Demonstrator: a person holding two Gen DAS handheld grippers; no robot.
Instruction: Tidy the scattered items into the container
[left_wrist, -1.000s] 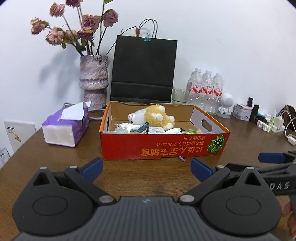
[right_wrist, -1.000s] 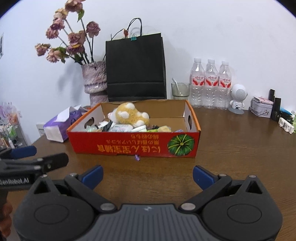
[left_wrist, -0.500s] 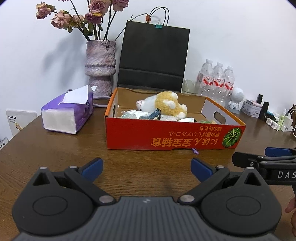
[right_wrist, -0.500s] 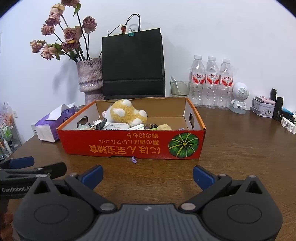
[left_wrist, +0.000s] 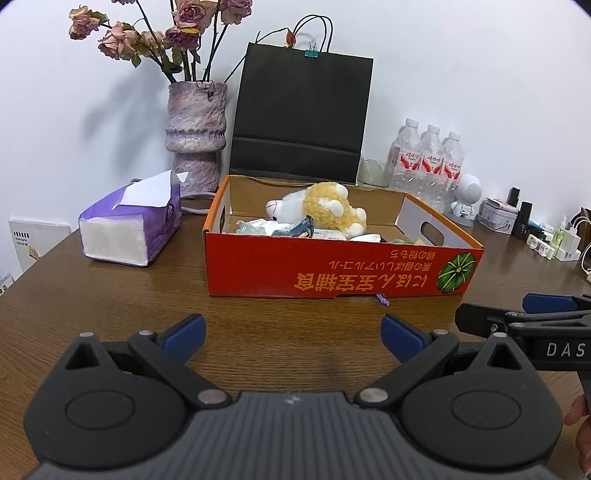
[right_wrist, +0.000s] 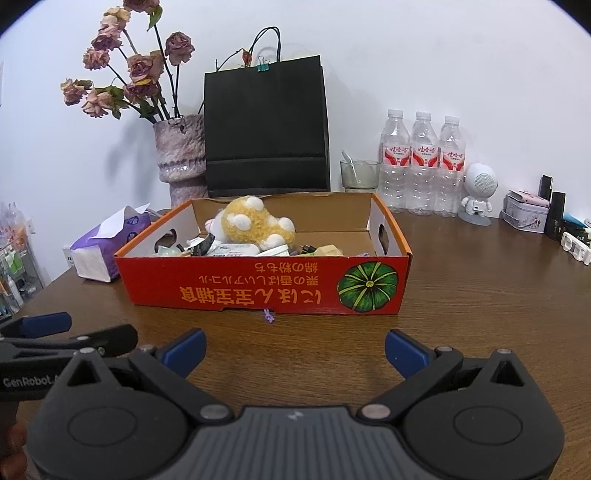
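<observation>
A red cardboard box (left_wrist: 332, 271) (right_wrist: 258, 286) stands in the middle of the brown table. Inside lie a yellow and white plush toy (left_wrist: 325, 208) (right_wrist: 255, 221) and several small packets and oddments. A tiny purple scrap (left_wrist: 383, 300) (right_wrist: 267, 316) lies on the table against the box's front wall. My left gripper (left_wrist: 293, 332) hangs open in front of the box, with nothing between its blue-tipped fingers. My right gripper (right_wrist: 294, 349) is open too and equally bare; it also shows side-on at the right edge of the left wrist view (left_wrist: 517, 317).
A purple tissue pack (left_wrist: 131, 225) sits left of the box. Behind it stand a vase of dried roses (left_wrist: 195, 129), a black paper bag (left_wrist: 301, 114), a glass (right_wrist: 359, 175) and three water bottles (right_wrist: 421, 162). A small white speaker figure (right_wrist: 478, 192) and toiletries crowd the right edge.
Both grippers have drawn back slightly and the left one has swung left, so the box sits a little further right in its view. Both stay open and hold nothing.
</observation>
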